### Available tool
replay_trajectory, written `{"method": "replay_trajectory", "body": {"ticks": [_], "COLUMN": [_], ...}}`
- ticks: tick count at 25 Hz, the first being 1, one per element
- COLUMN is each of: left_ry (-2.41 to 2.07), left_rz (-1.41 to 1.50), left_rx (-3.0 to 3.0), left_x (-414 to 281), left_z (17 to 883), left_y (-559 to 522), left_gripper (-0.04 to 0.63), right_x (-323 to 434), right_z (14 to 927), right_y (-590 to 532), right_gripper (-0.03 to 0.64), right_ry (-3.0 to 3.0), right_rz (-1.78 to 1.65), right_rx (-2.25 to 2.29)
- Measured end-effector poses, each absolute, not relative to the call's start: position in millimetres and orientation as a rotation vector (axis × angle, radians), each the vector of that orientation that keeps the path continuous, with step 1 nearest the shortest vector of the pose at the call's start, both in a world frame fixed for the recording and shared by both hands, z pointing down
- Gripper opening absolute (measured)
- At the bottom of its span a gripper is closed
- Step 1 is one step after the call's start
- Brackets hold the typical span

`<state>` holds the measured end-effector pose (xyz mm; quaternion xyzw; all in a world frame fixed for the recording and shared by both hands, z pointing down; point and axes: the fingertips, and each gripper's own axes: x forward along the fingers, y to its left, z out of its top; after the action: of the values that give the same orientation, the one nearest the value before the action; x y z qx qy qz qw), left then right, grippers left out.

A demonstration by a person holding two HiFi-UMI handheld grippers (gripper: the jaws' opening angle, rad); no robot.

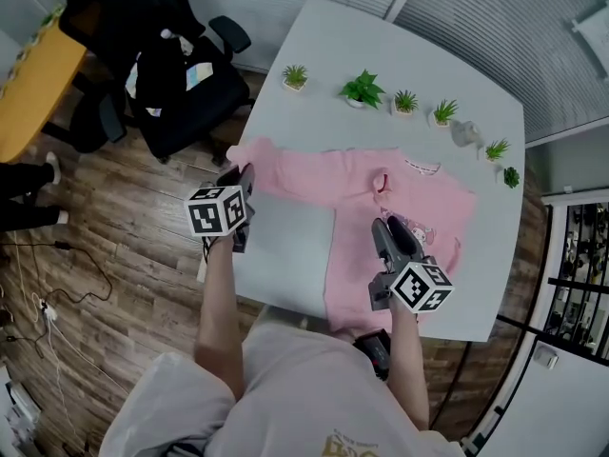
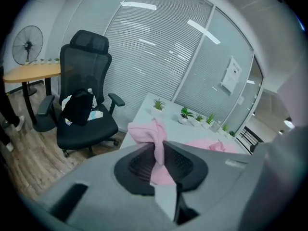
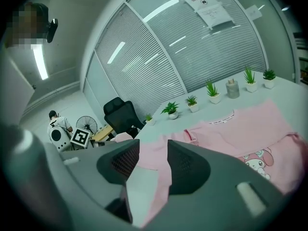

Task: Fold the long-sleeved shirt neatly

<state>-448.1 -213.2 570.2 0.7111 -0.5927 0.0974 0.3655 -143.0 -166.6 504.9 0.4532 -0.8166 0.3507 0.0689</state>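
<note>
A pink long-sleeved shirt (image 1: 419, 208) lies flat on the white table (image 1: 285, 241), its printed front up and its neckline toward the plants. Its left sleeve (image 1: 295, 181) stretches out toward the table's left edge. My left gripper (image 1: 243, 184) is shut on the end of that sleeve and holds it a little off the table. In the left gripper view the pink sleeve (image 2: 156, 134) stands bunched between the jaws of the left gripper (image 2: 159, 160). My right gripper (image 1: 388, 227) hovers open over the shirt's body. In the right gripper view the shirt (image 3: 250, 134) lies beyond the right gripper (image 3: 153, 162).
Several small potted plants (image 1: 363, 89) and a grey ornament (image 1: 465, 132) line the table's far edge. A black office chair (image 1: 171, 74) with a dark bag stands left of the table, beside a wooden desk (image 1: 33, 84). The table's left edge is right by my left gripper.
</note>
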Motion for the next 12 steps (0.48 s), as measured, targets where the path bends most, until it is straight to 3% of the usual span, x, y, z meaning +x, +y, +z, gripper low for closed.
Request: {"method": "replay_trajectory", "body": {"ticks": [12], "left_ry": [-1.484], "left_rz": [0.256], "left_rx": [1.941], "left_x": [-378], "left_z": [525], "left_y": [-221], "left_gripper": [0.046], "right_x": [-98], "right_z": [490], "right_y": [-162], "right_gripper": [0.192], "right_ry": [-2.487], "right_rz": [1.057], "right_rx": [1.439]}}
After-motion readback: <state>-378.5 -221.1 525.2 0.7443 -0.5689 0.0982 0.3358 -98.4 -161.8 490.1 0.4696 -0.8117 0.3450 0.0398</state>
